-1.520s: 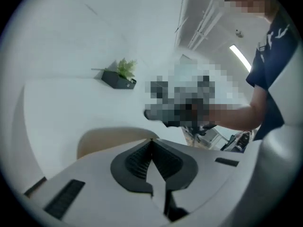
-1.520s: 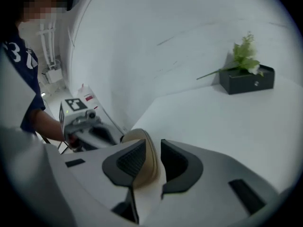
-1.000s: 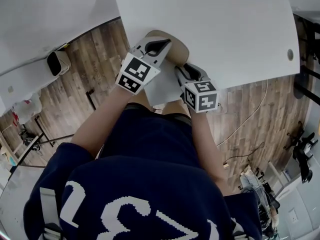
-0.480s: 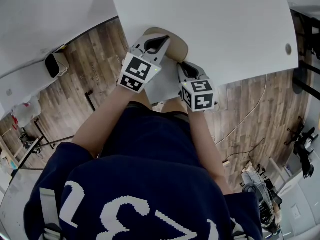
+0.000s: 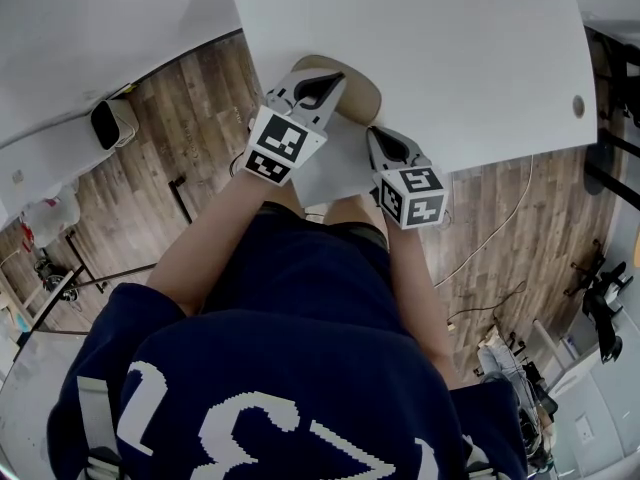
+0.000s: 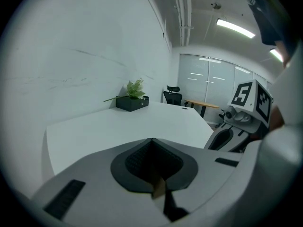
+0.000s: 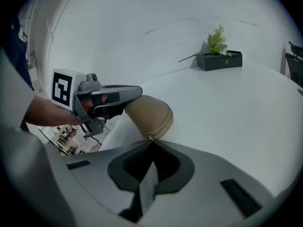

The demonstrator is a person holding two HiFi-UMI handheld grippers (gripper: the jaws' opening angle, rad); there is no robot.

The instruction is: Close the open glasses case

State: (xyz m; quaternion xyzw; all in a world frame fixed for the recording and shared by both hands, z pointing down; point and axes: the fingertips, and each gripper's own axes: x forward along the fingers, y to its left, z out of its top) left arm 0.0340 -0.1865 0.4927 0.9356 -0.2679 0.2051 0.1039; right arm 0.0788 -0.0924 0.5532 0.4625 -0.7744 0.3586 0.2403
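The tan glasses case (image 5: 352, 86) lies on the white table (image 5: 470, 48) close to its near edge. My left gripper (image 5: 322, 80) comes at the case's left end. In the left gripper view, its jaws are shut on a tan sliver of the case (image 6: 159, 188). The right gripper view shows the same hold from the side: the left gripper (image 7: 135, 91) against the rounded case (image 7: 150, 115). My right gripper (image 5: 383, 136) sits at the case's near right. It is shut on a thin pale flap (image 7: 147, 186) that runs from beside the case.
A black planter box with a green sprig (image 7: 219, 59) stands far back on the table. A round cable hole (image 5: 580, 108) is near the table's right edge. Wooden floor (image 5: 190, 118) lies below the table's near edge. An office chair (image 6: 173, 96) stands beyond the table.
The right gripper has shifted slightly to the right and its jaws have come together. The left gripper has stayed at the case's end.
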